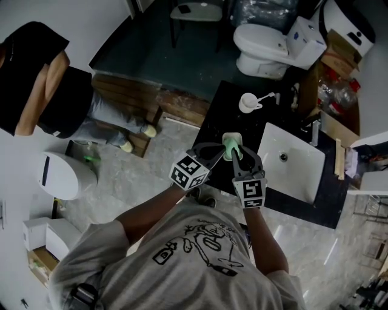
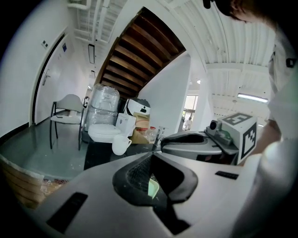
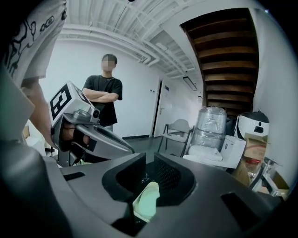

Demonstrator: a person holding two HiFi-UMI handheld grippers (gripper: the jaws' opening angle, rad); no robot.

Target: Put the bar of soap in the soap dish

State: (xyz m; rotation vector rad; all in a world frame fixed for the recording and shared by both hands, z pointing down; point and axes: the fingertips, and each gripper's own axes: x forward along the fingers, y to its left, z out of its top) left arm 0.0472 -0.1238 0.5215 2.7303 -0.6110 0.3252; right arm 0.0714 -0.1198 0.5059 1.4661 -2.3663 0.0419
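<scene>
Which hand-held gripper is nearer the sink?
Right. The right hand-held gripper grips the green piece beside the sink; the left hand-held gripper grips it from the far side.

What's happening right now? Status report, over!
Left gripper and right gripper both shut on one pale green piece, soap or dish unclear. Held above black counter. Nothing seen blocking. Over.

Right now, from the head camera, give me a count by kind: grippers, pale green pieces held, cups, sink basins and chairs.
Grippers: 2, the left gripper and the right gripper
Held: 1, the pale green piece both grip
Cups: 1, the white cup
Basins: 1, the white sink basin
Chairs: 1, the chair
Total: 6
</scene>
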